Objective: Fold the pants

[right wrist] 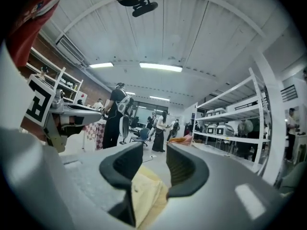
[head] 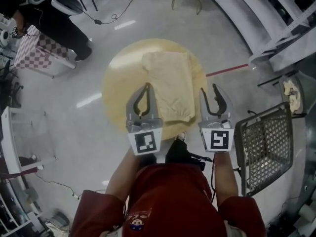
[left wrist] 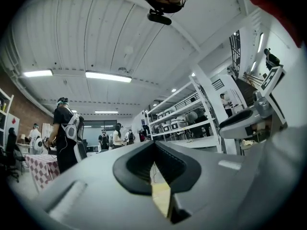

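Left gripper (head: pixel 146 87) clenched empty, right gripper (head: pixel 209 89) released; pants (head: pixel 170 83) lie folded: soft, light, best pinched at corners.

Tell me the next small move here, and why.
Probably open the left gripper and lower both to the near end of the pants. They lie as a long strip on the round table; the left gripper is shut, the right gripper open, and neither holds cloth.

One pair of pants (head: pixel 170 85), one table (head: pixel 116 93), one wire cart (head: pixel 264 142), two tongs: left tongs (head: pixel 146 86), right tongs (head: pixel 210 89).
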`<state>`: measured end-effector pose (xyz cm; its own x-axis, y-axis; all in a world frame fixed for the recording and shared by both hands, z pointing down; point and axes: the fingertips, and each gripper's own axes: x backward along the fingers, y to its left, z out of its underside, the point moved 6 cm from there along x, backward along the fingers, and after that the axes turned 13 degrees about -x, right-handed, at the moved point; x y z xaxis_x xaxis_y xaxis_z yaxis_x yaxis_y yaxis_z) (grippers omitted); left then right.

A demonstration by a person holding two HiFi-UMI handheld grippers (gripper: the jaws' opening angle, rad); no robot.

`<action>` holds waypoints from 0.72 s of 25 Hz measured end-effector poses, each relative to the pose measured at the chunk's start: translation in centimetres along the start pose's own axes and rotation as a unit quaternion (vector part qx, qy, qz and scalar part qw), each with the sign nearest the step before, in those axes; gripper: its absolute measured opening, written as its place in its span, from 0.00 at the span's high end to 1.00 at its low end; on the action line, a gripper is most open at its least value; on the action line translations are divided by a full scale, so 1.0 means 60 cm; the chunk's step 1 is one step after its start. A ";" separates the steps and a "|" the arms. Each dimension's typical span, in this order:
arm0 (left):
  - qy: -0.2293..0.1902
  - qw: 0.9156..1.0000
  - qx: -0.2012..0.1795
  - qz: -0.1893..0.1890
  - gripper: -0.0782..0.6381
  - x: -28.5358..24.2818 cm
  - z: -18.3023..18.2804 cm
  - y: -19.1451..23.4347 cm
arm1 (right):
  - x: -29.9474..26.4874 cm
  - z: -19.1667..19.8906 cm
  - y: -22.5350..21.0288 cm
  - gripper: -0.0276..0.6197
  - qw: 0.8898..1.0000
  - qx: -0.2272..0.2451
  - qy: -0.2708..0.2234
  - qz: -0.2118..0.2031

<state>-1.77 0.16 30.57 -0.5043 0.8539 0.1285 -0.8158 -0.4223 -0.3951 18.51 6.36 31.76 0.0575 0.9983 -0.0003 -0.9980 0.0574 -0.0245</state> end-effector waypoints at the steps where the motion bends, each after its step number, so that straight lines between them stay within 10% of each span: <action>1: 0.003 1.000 -0.002 -0.007 0.88 -0.003 -0.001 -0.004 | -0.007 0.001 -0.009 0.73 1.000 0.000 0.002 -0.009; 18: 0.056 0.995 -0.073 -0.027 0.88 0.062 0.030 -0.046 | 0.002 0.083 -0.011 0.73 0.992 -0.011 0.082 -0.096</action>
<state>-1.91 3.97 33.79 -0.4187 0.9065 0.0546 -0.7877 -0.3326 -0.5186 19.03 6.45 36.72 0.2517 0.9553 -0.1552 -0.9676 0.2449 -0.0618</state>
